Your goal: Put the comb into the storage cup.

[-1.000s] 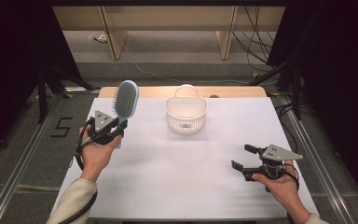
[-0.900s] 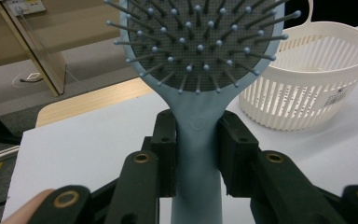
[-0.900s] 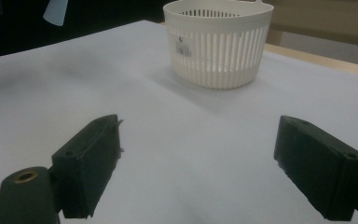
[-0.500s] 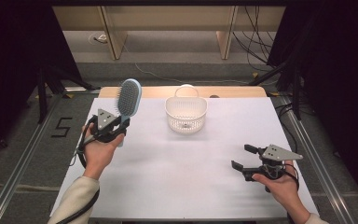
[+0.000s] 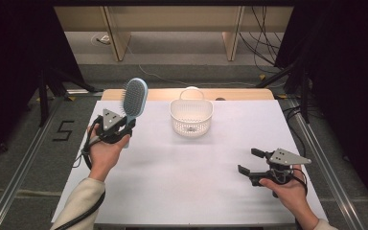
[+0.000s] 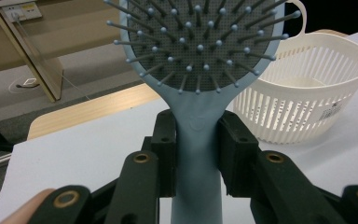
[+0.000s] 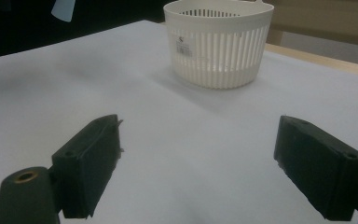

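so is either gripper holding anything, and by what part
The left gripper holds the blue hairbrush by its handle, just below the bristled head. The right gripper is open and holds nothing.

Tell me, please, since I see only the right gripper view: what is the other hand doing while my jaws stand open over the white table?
Observer: The left gripper is shut on a blue hairbrush, clamping its handle.
Operator: Thank you. Which way does the brush point?
Observer: Its head stands upward, lifted off the table, bristles facing the left gripper's camera.
Operator: And where is it relative to the basket?
Observer: Left of the white basket, apart from it.
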Demonstrator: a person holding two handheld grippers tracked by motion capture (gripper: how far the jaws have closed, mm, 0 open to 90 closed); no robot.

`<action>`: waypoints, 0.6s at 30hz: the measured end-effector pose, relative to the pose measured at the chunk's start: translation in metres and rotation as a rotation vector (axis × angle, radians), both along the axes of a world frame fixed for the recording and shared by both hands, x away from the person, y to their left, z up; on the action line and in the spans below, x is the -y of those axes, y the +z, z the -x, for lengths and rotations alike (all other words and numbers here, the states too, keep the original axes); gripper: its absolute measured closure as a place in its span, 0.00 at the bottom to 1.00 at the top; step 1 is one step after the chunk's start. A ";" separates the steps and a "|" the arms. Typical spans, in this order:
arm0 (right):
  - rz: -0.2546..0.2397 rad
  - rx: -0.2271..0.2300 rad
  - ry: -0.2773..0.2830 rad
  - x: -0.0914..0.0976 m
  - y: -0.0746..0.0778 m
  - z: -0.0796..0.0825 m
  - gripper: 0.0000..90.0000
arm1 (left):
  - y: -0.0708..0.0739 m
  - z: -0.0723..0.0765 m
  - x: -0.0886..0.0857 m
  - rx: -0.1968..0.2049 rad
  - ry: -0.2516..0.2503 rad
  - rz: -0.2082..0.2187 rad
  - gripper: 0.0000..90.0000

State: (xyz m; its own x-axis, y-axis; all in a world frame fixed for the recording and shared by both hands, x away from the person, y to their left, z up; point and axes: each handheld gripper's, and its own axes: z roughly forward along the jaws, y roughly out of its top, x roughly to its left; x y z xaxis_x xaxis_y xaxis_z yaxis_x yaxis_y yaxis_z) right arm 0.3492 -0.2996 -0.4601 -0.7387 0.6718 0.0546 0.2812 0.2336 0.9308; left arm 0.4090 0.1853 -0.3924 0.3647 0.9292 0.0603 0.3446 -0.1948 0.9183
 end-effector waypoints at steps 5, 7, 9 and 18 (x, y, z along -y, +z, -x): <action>0.000 0.000 0.000 0.000 0.000 0.000 0.17 | 0.001 -0.002 0.002 0.001 -0.003 -0.001 0.78; 0.000 -0.001 0.000 0.000 0.000 0.000 0.17 | 0.001 -0.002 0.003 0.001 -0.003 -0.001 0.78; 0.001 0.000 0.000 0.000 0.000 0.000 0.17 | 0.000 -0.003 0.003 0.002 -0.005 -0.001 0.78; 0.000 0.002 0.001 0.000 0.000 0.000 0.17 | 0.002 -0.007 0.006 0.002 -0.008 0.003 0.78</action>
State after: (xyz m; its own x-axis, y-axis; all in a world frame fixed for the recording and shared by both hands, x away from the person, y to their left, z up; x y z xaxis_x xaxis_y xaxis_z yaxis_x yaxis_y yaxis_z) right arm 0.3492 -0.2997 -0.4600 -0.7394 0.6711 0.0535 0.2793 0.2335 0.9314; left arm 0.4156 0.1790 -0.3903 0.3721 0.9264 0.0578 0.3412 -0.1944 0.9197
